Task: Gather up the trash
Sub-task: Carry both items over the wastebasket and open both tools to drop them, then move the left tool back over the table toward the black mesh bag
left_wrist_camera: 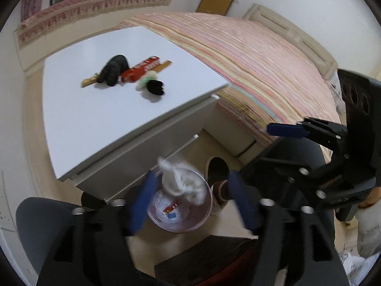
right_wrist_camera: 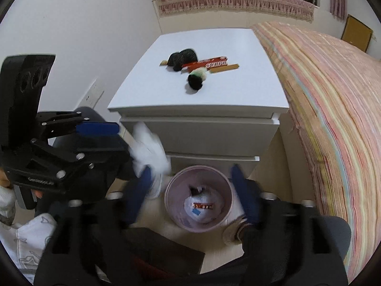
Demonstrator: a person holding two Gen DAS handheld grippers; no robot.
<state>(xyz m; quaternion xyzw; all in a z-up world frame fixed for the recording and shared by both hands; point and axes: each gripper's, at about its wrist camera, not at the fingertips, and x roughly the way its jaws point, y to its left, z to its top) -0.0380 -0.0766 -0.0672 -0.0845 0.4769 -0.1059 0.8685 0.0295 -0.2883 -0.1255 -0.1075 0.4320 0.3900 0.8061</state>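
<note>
A pink wastebasket (left_wrist_camera: 204, 217) (right_wrist_camera: 172, 183) stands on the floor in front of a white nightstand. It holds white paper and a small red wrapper (right_wrist_camera: 203, 205). A crumpled white tissue wad (left_wrist_camera: 181, 182) (right_wrist_camera: 148, 147) is in the air between the left gripper's spread blue fingers, just over the basket's rim, touching neither finger that I can see. My left gripper (left_wrist_camera: 190, 200) (right_wrist_camera: 112, 131) is open. My right gripper (right_wrist_camera: 191, 190) (left_wrist_camera: 281, 128) is open and empty above the basket.
The white nightstand (left_wrist_camera: 100, 109) (right_wrist_camera: 202, 100) carries two dark socks, a red box (left_wrist_camera: 140, 69) (right_wrist_camera: 207, 63) and a wooden ruler. A striped bed (left_wrist_camera: 262, 59) (right_wrist_camera: 333, 119) lies to the right. A shoe (left_wrist_camera: 218, 178) sits beside the basket. A dark box (right_wrist_camera: 166, 250) lies below.
</note>
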